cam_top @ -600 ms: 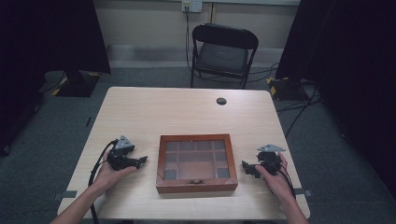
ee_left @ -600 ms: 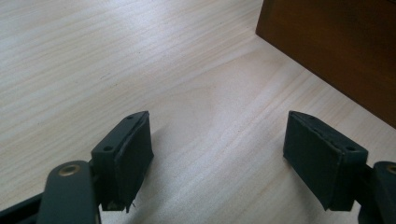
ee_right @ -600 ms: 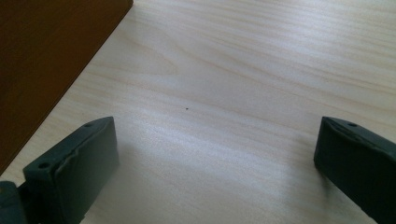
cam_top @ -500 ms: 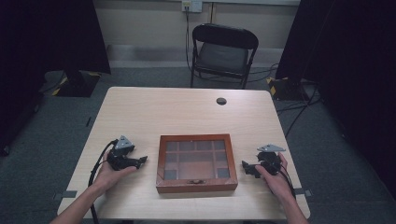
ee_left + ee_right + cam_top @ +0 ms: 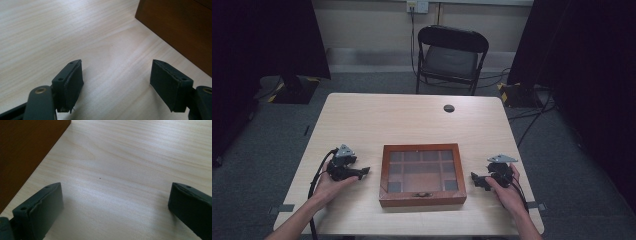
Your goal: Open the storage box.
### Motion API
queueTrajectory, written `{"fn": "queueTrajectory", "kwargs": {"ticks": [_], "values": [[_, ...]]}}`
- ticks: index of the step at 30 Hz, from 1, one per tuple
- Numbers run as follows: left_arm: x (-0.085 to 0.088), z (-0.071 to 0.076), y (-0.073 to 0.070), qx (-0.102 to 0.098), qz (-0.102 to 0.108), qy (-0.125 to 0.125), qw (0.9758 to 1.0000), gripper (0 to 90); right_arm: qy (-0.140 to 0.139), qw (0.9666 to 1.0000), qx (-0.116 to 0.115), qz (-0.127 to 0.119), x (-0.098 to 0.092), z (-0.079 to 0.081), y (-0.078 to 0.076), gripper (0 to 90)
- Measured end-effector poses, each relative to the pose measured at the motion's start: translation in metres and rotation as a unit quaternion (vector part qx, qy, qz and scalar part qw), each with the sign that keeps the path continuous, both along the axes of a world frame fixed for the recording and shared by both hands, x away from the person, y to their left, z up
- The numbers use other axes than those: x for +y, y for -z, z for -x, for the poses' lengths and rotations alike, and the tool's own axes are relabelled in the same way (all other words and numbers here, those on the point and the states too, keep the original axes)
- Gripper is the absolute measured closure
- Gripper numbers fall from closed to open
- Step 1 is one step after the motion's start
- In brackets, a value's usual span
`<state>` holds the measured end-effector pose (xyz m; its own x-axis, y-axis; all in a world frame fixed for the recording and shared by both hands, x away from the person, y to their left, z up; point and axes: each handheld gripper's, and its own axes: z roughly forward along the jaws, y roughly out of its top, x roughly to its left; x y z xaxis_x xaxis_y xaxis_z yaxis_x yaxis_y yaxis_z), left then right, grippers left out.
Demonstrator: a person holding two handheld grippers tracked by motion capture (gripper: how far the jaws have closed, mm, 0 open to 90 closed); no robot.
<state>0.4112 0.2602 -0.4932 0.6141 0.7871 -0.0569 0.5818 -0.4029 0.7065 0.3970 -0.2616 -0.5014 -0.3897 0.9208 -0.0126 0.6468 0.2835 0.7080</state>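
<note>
A: Two grippers flank one wooden box (image 5: 422, 174). Which way does it lie from each?

B: Inward. The left gripper (image 5: 362, 171) points at the box's left wall, just beside it; the right gripper (image 5: 476, 180) points at the right wall, about equally near. The box's long axis runs from one gripper to the other, with its clasp on the person's side.

A: State of the jaws?

B: Both pairs stand wide apart and hold nothing; bare table (image 5: 412, 120) lies between them.

A: Obstructions?

B: None between jaws and box. A small dark disc (image 5: 449, 108) lies well beyond it, and a chair (image 5: 451, 55) stands past the table.
</note>
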Motion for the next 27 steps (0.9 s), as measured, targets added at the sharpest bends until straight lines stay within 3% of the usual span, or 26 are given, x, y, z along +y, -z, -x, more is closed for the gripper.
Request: {"fn": "queueTrajectory", "kwargs": {"ticks": [1, 2, 3, 4, 8, 12, 14, 16, 27], "values": [[0.000, 0.000, 0.000, 0.000, 0.000, 0.000, 1.0000, 25.9, 0.000, 1.0000, 0.000, 0.000, 0.000, 0.000, 0.000, 0.0], [-0.001, -0.001, -0.004, 0.021, 0.003, 0.000, 0.9998, 25.2, 0.000, 1.0000, 0.000, 0.000, 0.000, 0.000, 0.000, 0.0], [-0.001, -0.001, -0.004, 0.021, 0.003, 0.000, 0.9998, 25.1, 0.000, 1.0000, 0.000, 0.000, 0.000, 0.000, 0.000, 0.0], [-0.002, -0.001, -0.007, 0.025, 0.019, 0.002, 0.9995, 25.7, 0.000, 1.0000, 0.000, 0.000, 0.000, 0.000, 0.000, 0.0], [-0.006, 0.001, -0.013, 0.021, 0.024, 0.011, 0.9994, 27.1, 0.000, 1.0000, 0.000, 0.000, 0.000, 0.000, 0.000, 0.0], [-0.011, 0.007, -0.025, 0.014, 0.054, 0.019, 0.9983, 29.1, 0.000, 1.0000, 0.000, 0.000, 0.000, 0.000, 0.000, 0.0], [-0.013, 0.008, -0.028, 0.021, 0.064, 0.030, 0.9973, 33.0, 0.000, 1.0000, 0.000, 0.000, 0.000, 0.000, 0.000, 0.0], [-0.017, 0.009, -0.032, 0.015, 0.057, 0.034, 0.9977, 30.3, 0.000, 1.0000, 0.000, 0.000, 0.000, 0.000, 0.000, 0.0], [-0.035, 0.018, -0.052, 0.015, 0.083, 0.071, 0.9939, 32.4, 0.000, 1.0000, 0.000, 0.000, 0.000, 0.000, 0.000, 0.0]]}}
